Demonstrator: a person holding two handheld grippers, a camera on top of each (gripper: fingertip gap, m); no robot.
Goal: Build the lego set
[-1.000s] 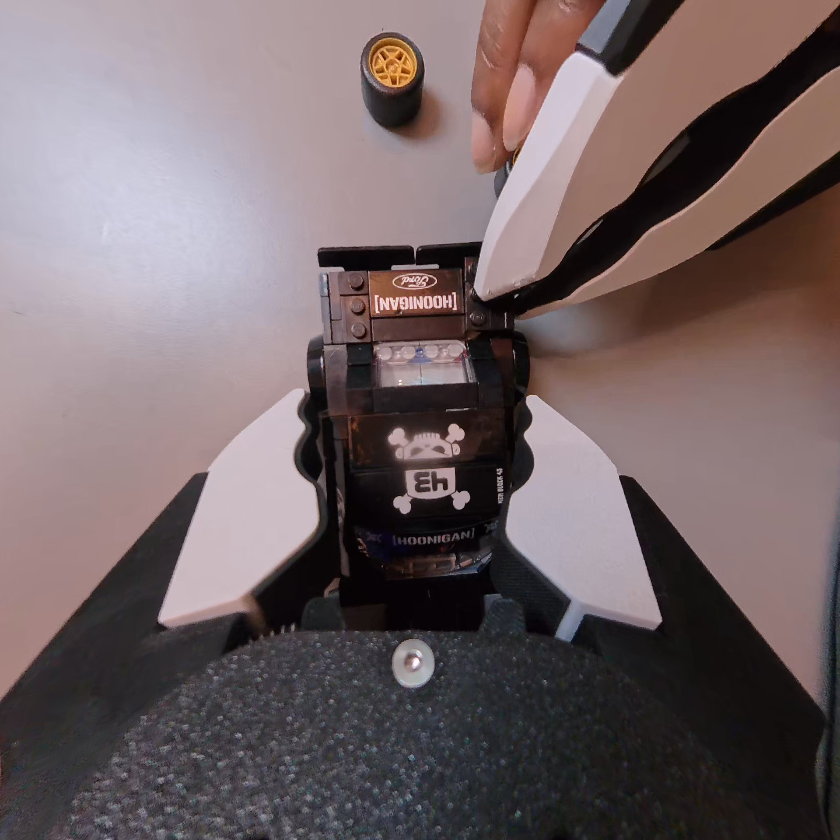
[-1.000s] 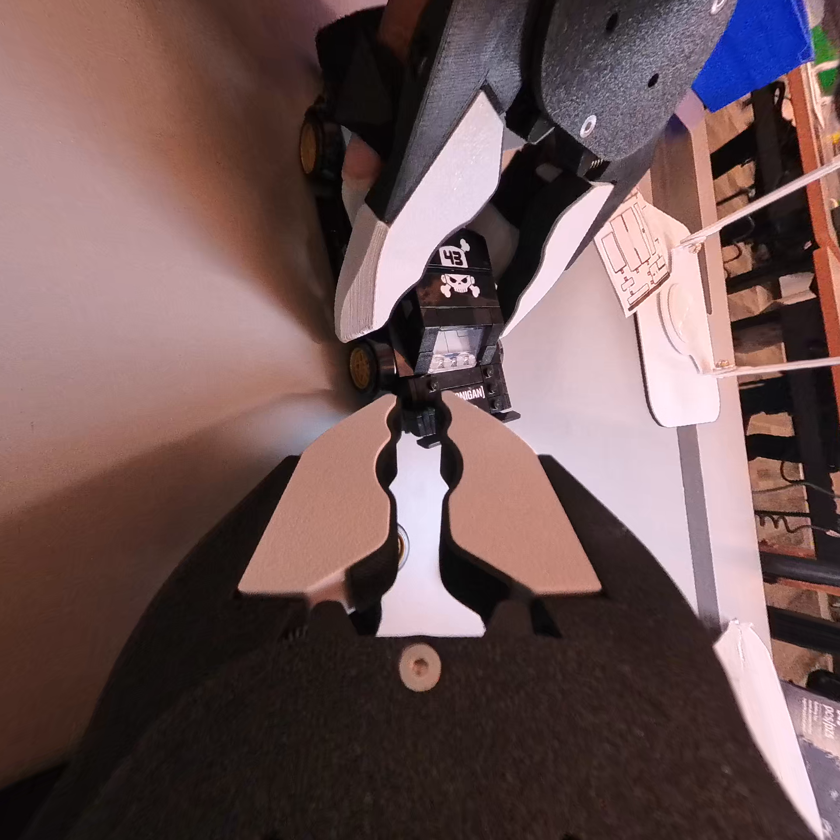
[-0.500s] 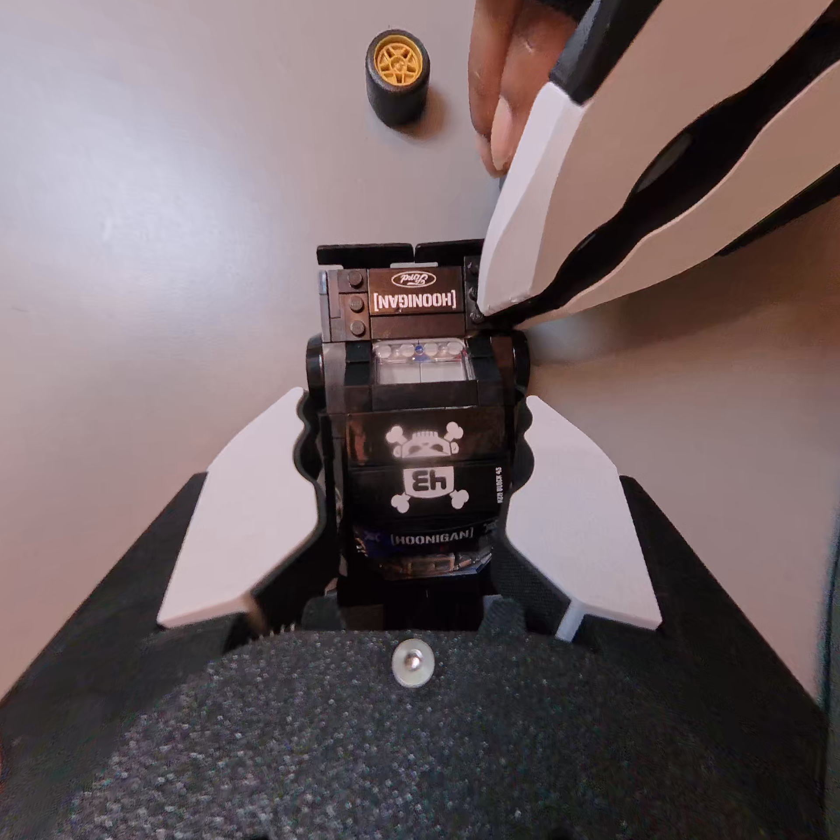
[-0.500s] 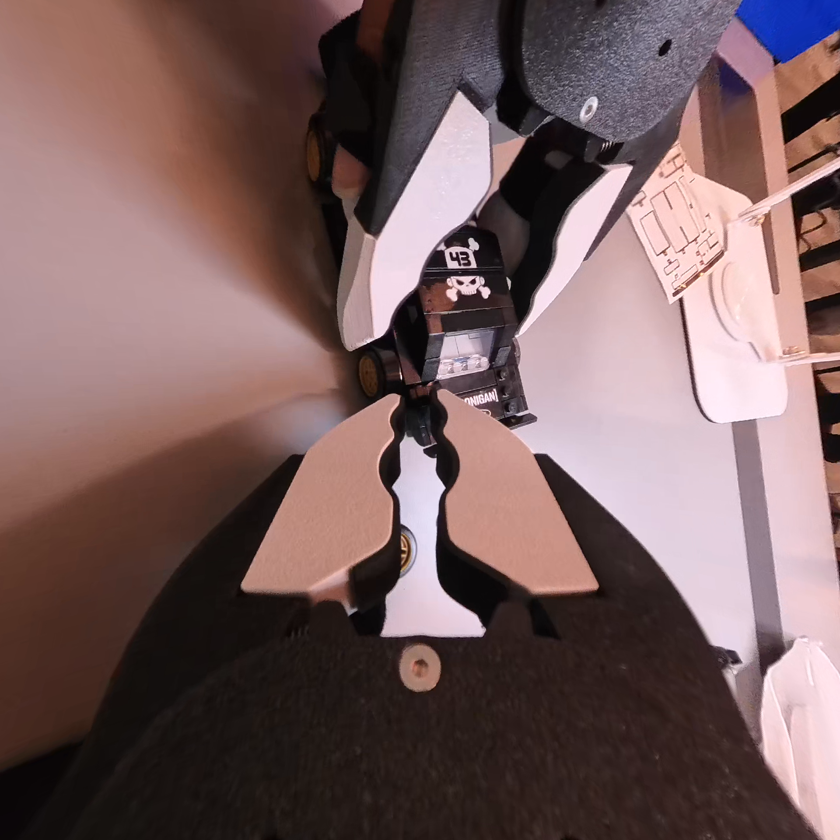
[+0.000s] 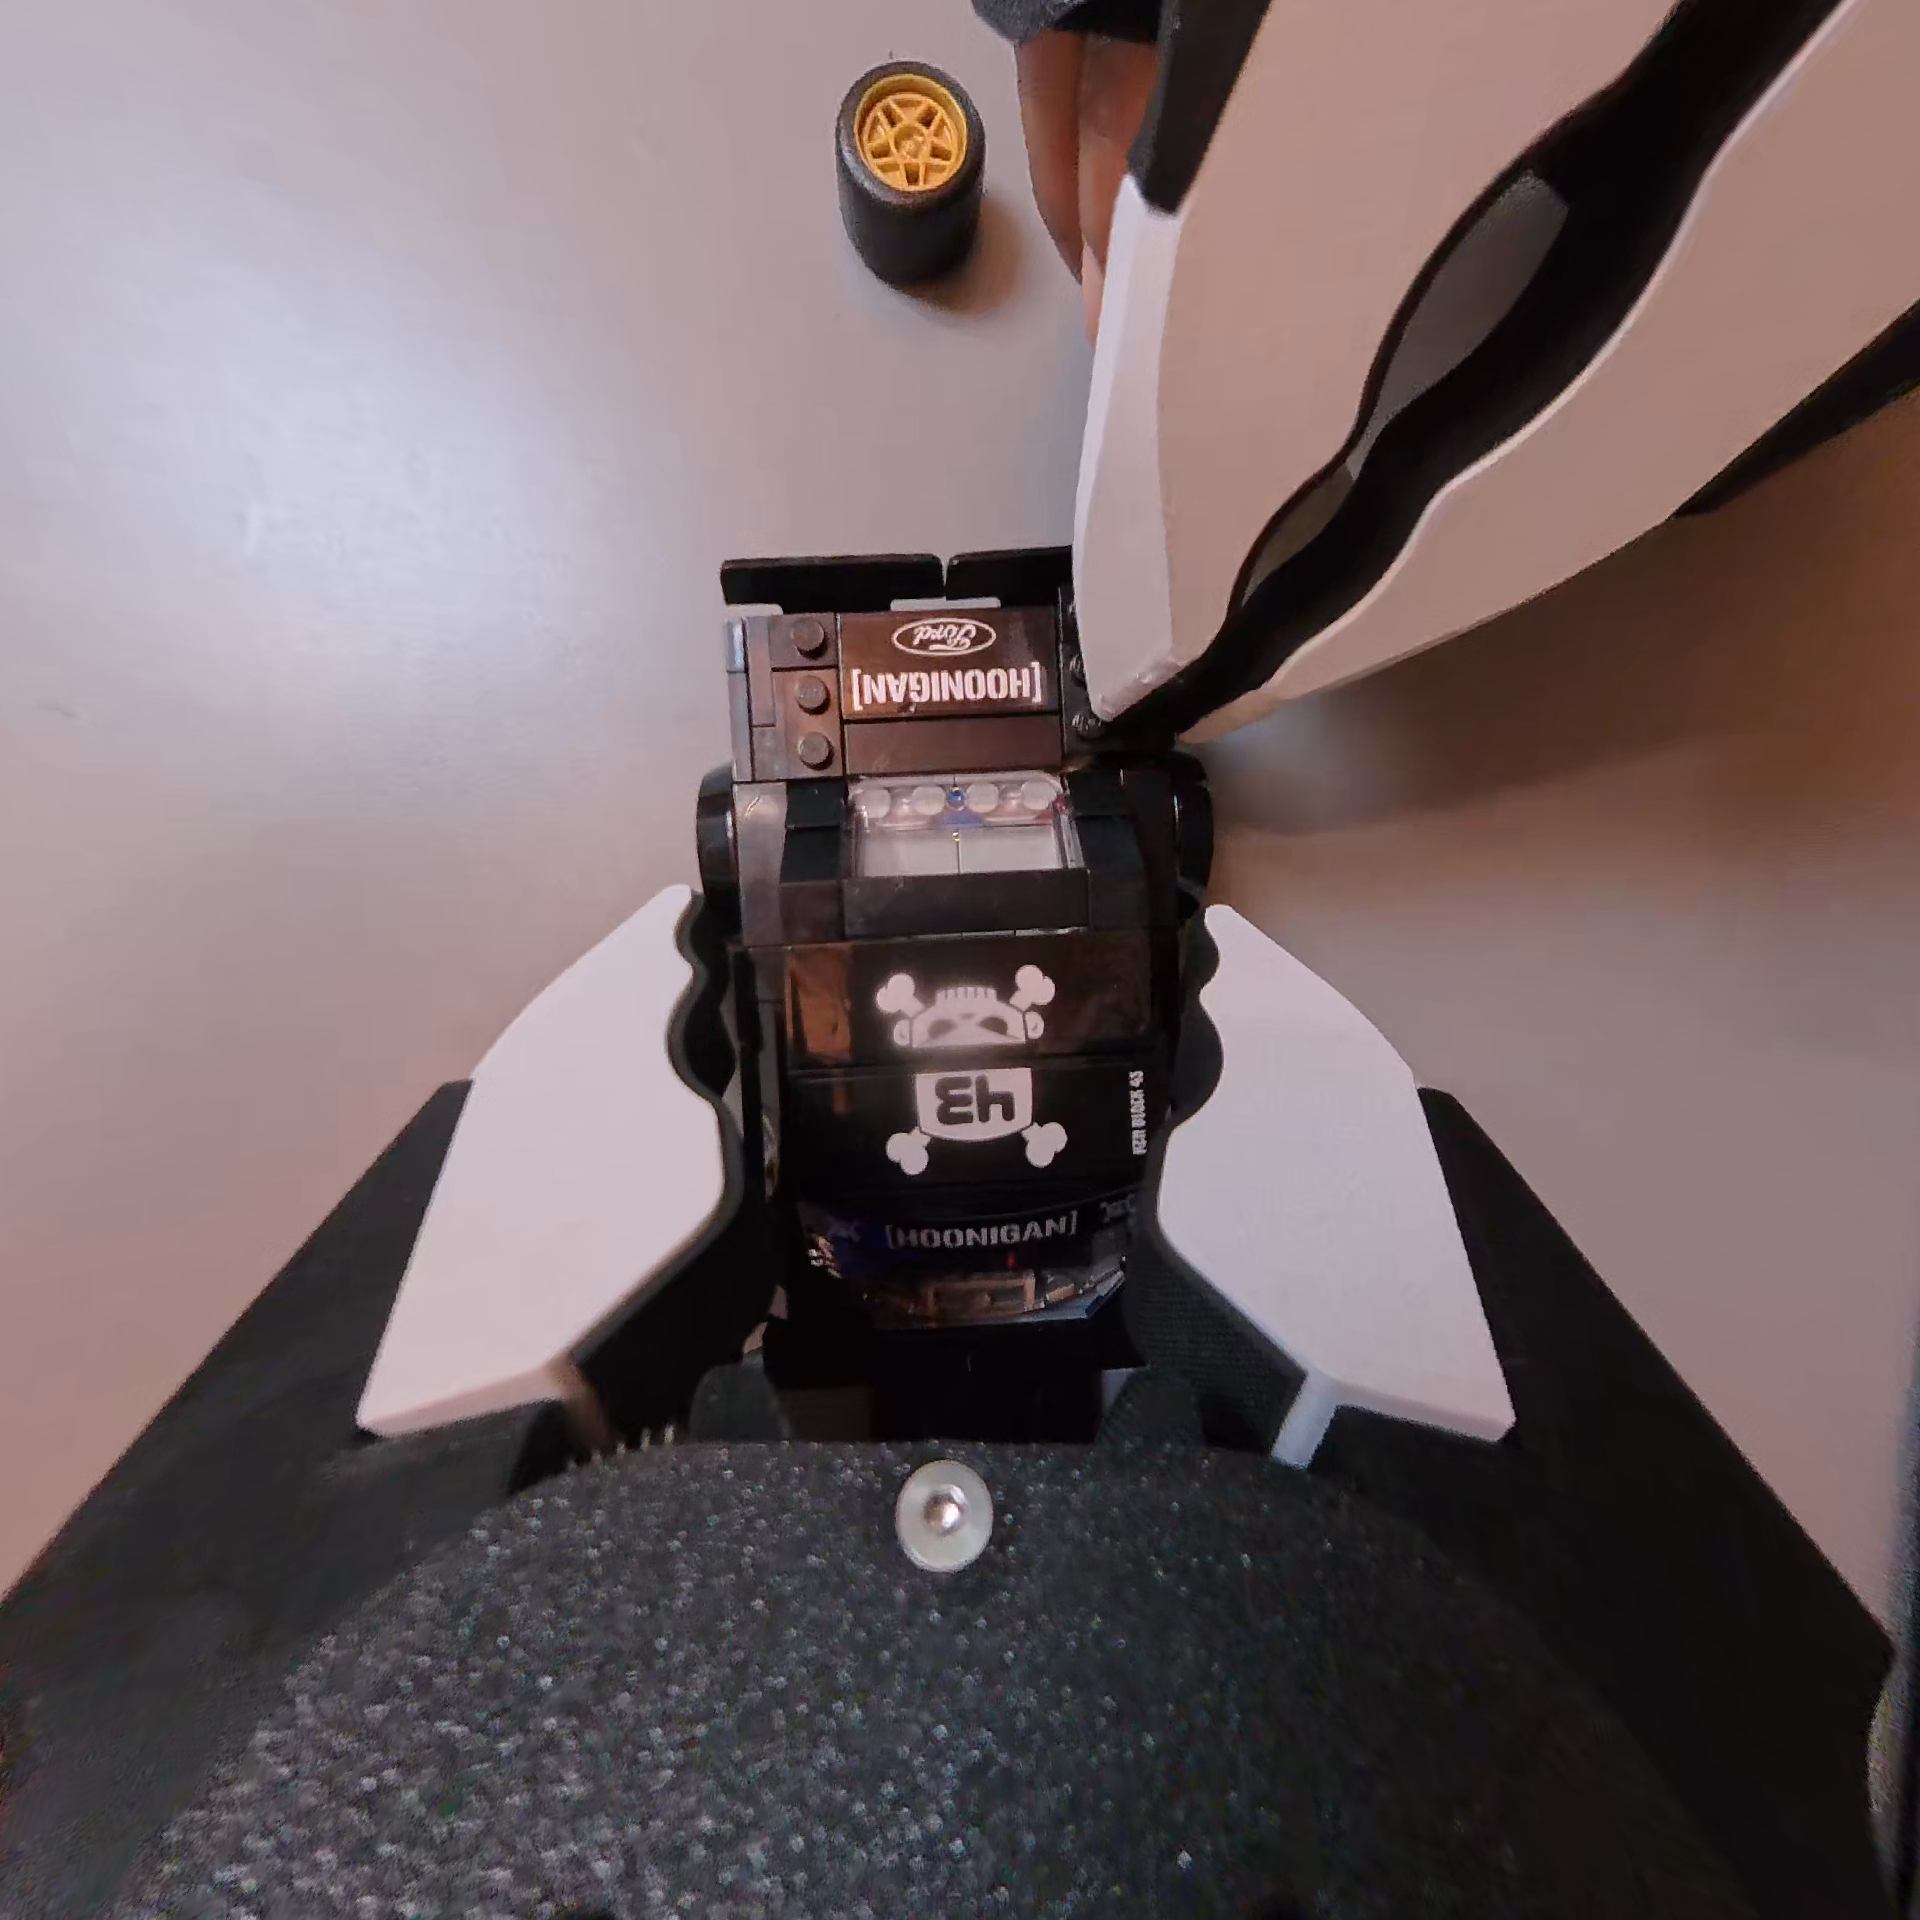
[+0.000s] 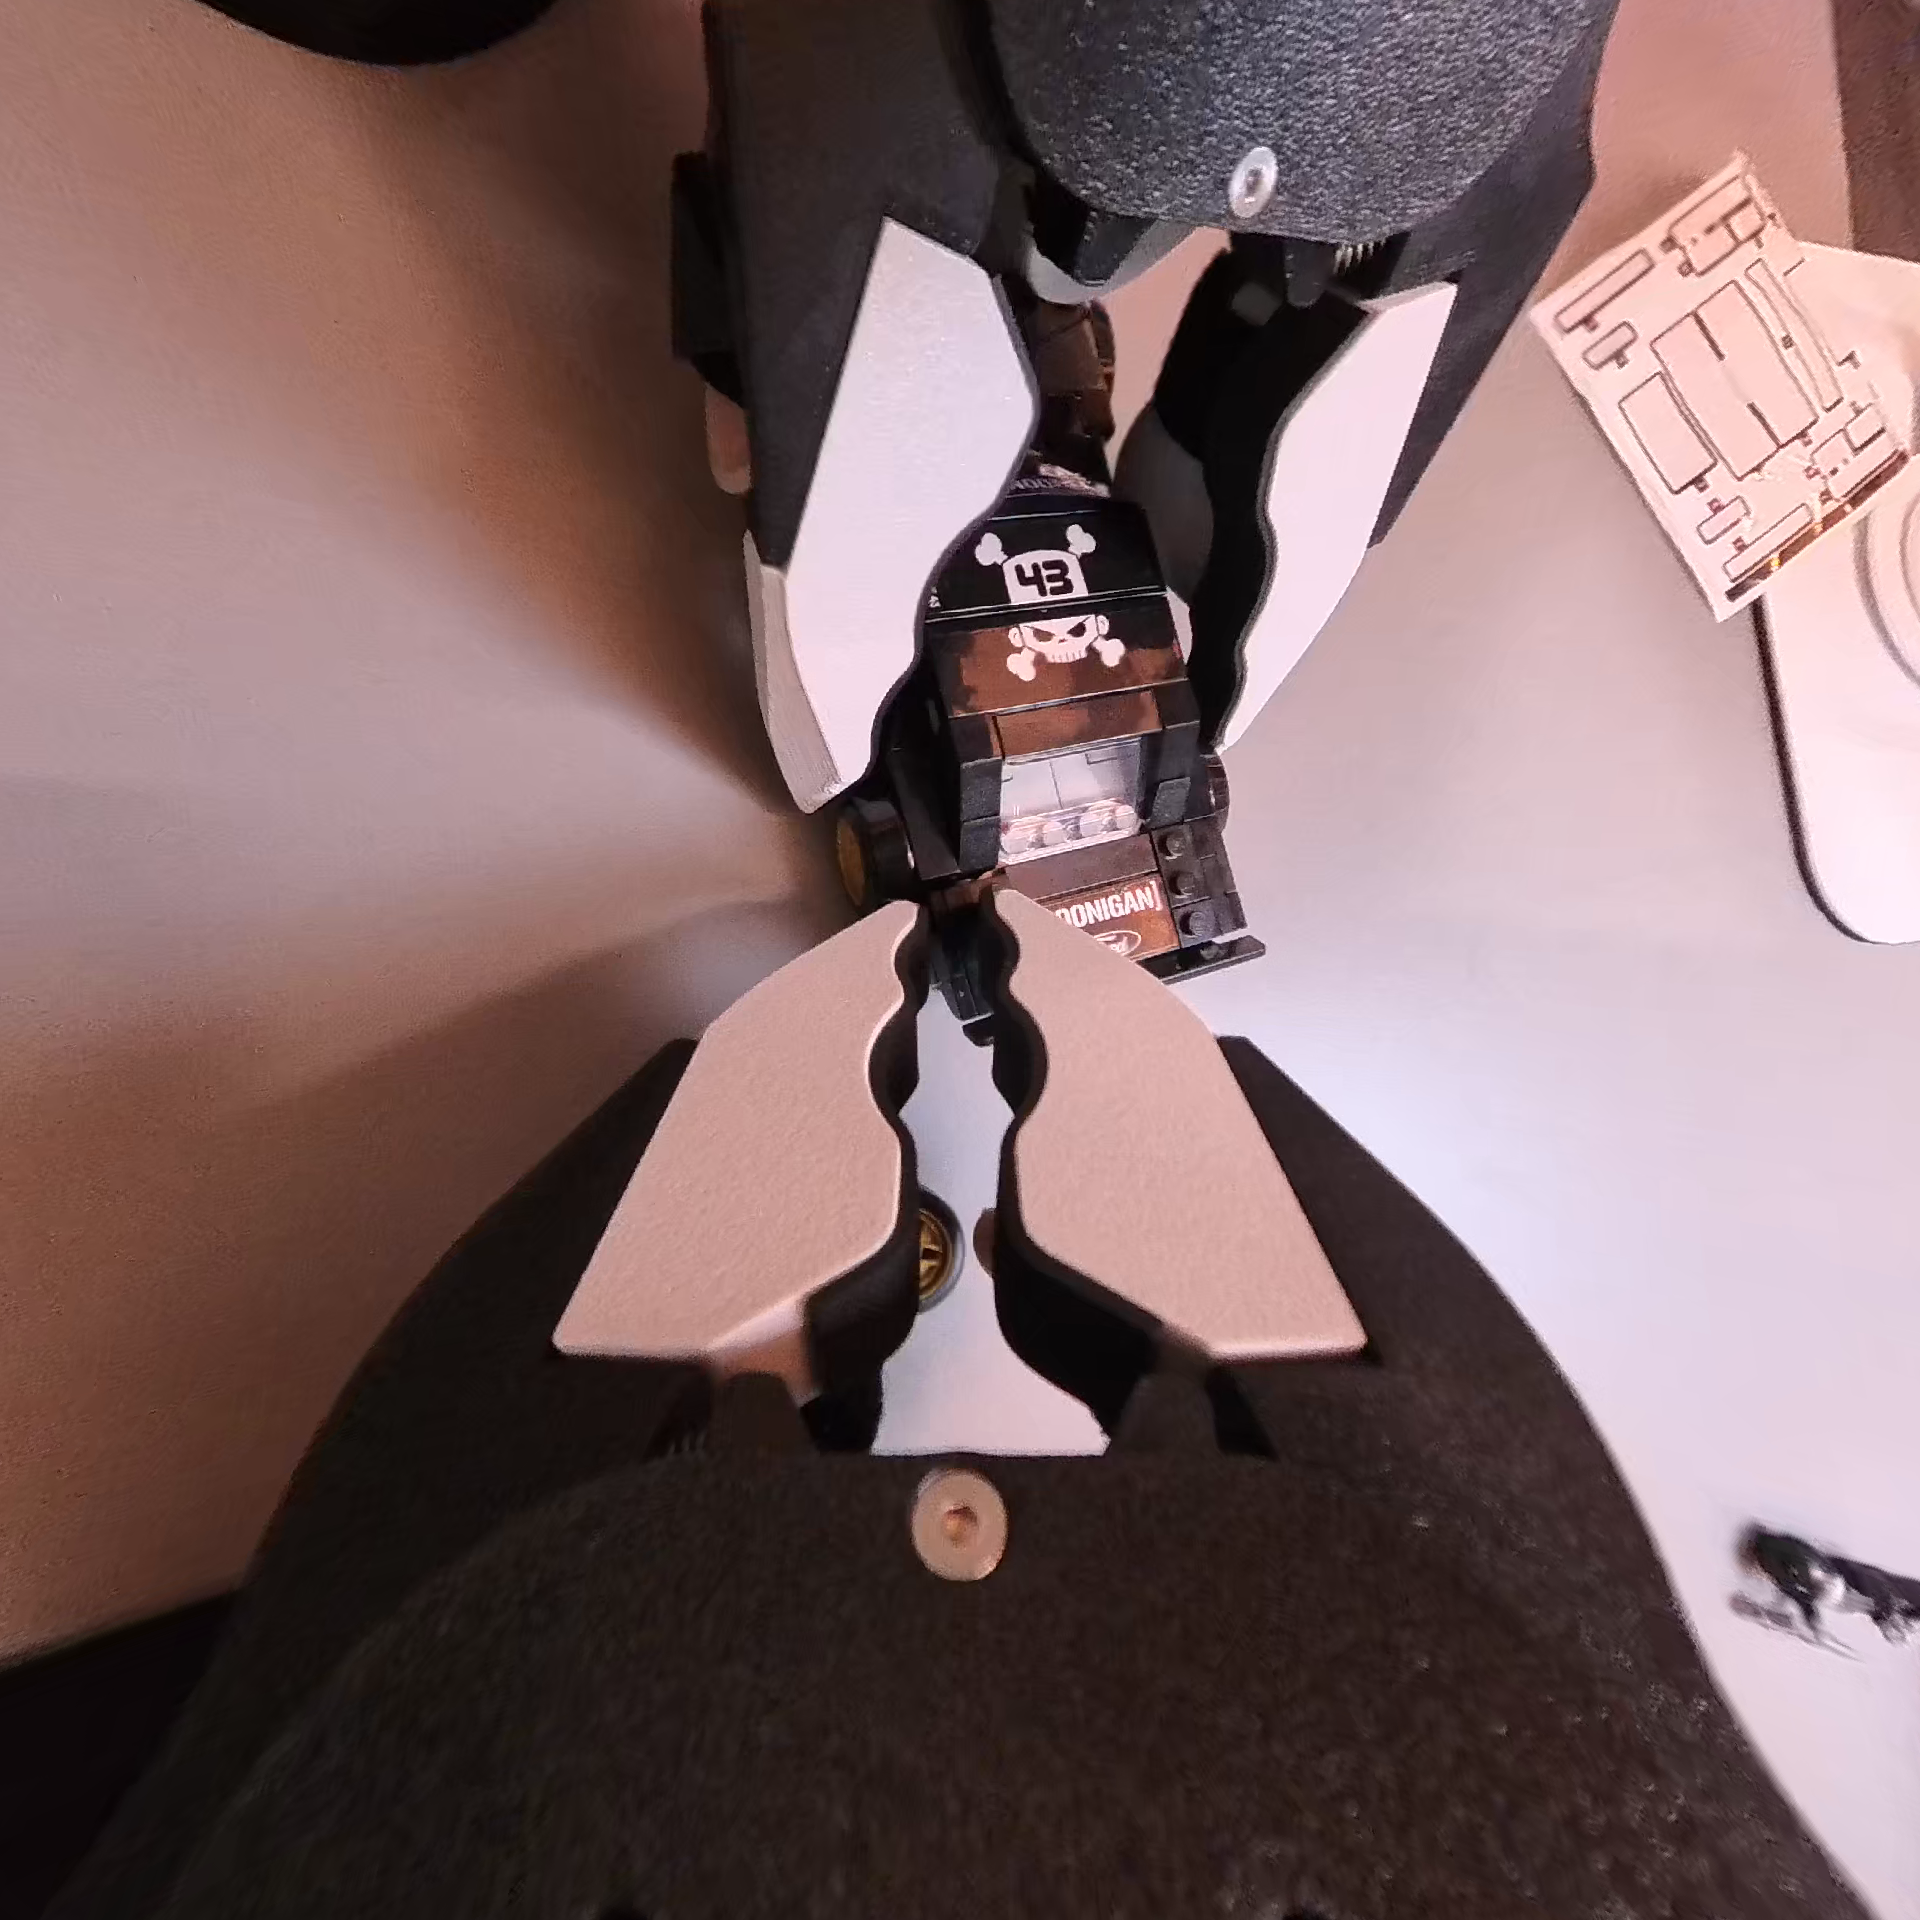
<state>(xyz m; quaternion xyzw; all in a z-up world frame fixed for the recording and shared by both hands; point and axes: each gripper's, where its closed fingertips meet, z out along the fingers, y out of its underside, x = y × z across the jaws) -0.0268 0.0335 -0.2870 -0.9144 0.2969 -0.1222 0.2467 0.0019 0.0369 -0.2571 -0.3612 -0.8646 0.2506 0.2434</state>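
Grey tabletop (image 5: 364, 468) fills the left wrist view, with no bin or tray on it. Left gripper (image 5: 951, 935) is clamped on the black brick-built toy car (image 5: 961, 1039), white fingers (image 5: 561, 1164) pressing both flanks of the body, whose roof bears white skull-and-bones stickers. The car's far end, with a clear window piece and a black printed tile, sticks out beyond the fingertips. Right gripper (image 5: 1153, 707) reaches in from the upper right, slanting down, its tips touching the far right corner of the car. Bare fingers (image 5: 1060, 177) of a hand show just behind it. Ahead and slightly left of the left gripper, well apart from the car, a loose black tyre with a gold spoked rim (image 5: 909, 171) lies on the table.

Seen from the right wrist, the right gripper (image 6: 961, 920) has its fingers nearly together, nipping the near corner of the car (image 6: 1070, 748). Left gripper (image 6: 1013, 769) comes from the far side, tilted downward, grasping the car's middle. A gold-rimmed wheel (image 6: 862, 852) fitted on the car shows just left of the right fingertips. Low between the right fingers, another gold rim (image 6: 935, 1242) peeks out on the table (image 6: 1455, 1039). To the far right lies a white sticker sheet with empty outlines (image 6: 1725, 364) upon a white board (image 6: 1849, 810); a small blurred dark piece (image 6: 1818, 1595) sits at the lower right.
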